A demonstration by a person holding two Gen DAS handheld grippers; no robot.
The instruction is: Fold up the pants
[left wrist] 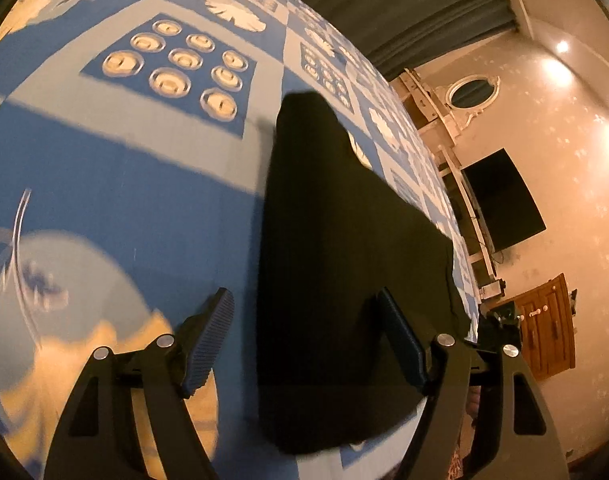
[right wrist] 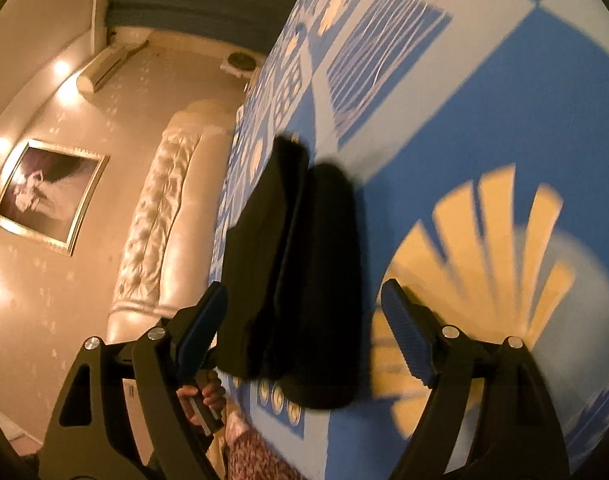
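Now your black pants (left wrist: 336, 260) lie folded into a narrow stack on the blue patterned bedspread (left wrist: 124, 200), running from the lower centre of the left wrist view up toward its middle. Your left tongs (left wrist: 304, 344) stand released at the bottom of that view, spread wide with one finger over the bedspread and the other over the dark cloth, gripping nothing. In the right wrist view the same pants (right wrist: 292, 272) fill the centre of the frame, where several layers show stacked along the left edge of the bundle. Your right tongs (right wrist: 304, 332) are likewise released, the fingers straddling the near end of the bundle without pressing on it. A hand (right wrist: 204, 396) shows at the lower left of that view, and a padded headboard (right wrist: 160, 216) rises beyond the bed's edge. Judging by the layers, most of the folding looks done: the legs appear doubled over and the bundle is compact. What may remain is one more fold or some straightening of edges; blur makes the neatness hard to judge.
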